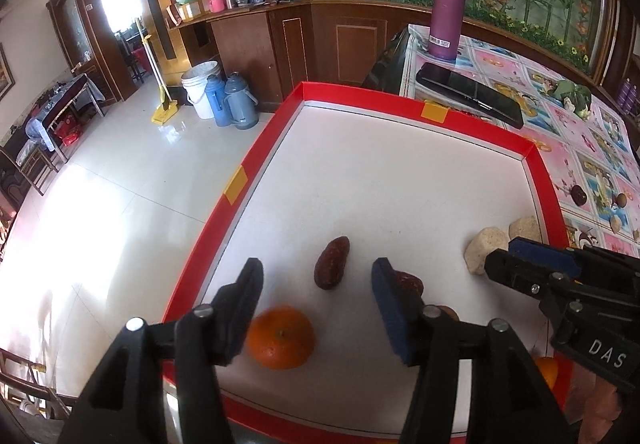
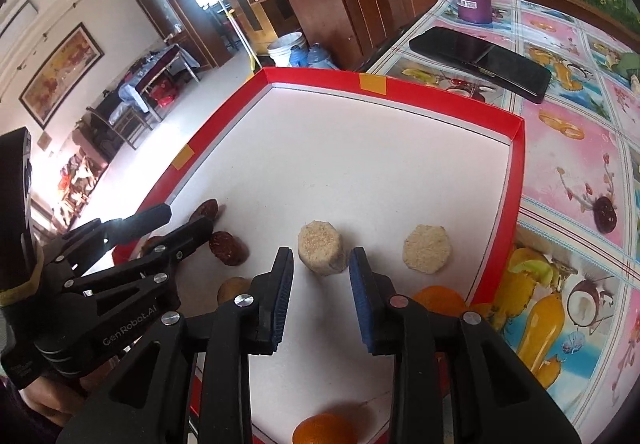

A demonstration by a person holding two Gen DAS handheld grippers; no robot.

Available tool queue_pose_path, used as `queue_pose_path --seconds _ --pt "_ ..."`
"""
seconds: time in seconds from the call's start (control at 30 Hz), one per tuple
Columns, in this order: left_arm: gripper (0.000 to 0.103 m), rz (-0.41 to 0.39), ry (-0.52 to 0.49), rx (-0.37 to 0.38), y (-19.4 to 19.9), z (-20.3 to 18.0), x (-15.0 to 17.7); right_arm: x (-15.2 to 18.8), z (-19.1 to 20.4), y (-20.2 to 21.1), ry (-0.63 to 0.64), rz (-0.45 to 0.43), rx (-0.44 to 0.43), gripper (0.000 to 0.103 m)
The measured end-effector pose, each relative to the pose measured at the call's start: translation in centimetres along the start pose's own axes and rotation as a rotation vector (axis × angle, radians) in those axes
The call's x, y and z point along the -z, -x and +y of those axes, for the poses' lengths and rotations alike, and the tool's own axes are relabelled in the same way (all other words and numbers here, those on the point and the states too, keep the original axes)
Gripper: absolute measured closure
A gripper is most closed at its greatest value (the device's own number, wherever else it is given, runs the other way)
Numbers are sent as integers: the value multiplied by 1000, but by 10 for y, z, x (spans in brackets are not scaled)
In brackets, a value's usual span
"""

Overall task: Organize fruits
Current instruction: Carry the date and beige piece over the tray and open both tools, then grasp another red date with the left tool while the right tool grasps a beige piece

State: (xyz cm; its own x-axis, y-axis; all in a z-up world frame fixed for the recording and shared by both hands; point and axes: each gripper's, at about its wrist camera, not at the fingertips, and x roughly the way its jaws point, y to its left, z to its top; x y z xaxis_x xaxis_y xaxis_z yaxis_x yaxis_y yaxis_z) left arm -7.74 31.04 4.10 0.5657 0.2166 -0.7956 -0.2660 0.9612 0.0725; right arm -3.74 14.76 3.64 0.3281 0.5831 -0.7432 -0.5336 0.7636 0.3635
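A red-rimmed white tray [image 1: 256,159] [image 2: 516,171] lies on the table. My left gripper [image 1: 316,276] is open and empty, above an orange [image 1: 279,336] and just short of a red date [image 1: 331,262]; a second date [image 1: 410,280] lies behind its right finger. My right gripper [image 2: 321,260] is open and empty, its tips either side of a beige puffed cake [image 2: 321,247]. A second cake [image 2: 426,248] lies to its right. Dates [image 2: 227,248], another orange [image 2: 439,300] and an orange at the front edge [image 2: 324,428] also show. The cakes appear in the left wrist view [image 1: 486,248].
A purple flask [image 1: 447,7] and a black phone [image 1: 469,93] lie beyond the tray on the flowered tablecloth [image 2: 568,147]. Small nuts and a dark fruit [image 1: 579,195] lie right of the tray. The table's left edge drops to tiled floor [image 1: 112,203].
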Motion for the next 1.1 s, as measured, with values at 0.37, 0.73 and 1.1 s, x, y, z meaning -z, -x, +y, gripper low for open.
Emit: queue_pose_path --seconds 0.37,0.73,1.1 --pt "28 -33 -51 48 26 -47 -1 11 -67 70 -115 -164 -4 75" --pt "24 -39 -204 120 43 -133 4 44 -167 127 -251 -224 128 75" --pt "13 -33 -310 179 50 -200 15 63 -216 143 -290 -209 237 74"
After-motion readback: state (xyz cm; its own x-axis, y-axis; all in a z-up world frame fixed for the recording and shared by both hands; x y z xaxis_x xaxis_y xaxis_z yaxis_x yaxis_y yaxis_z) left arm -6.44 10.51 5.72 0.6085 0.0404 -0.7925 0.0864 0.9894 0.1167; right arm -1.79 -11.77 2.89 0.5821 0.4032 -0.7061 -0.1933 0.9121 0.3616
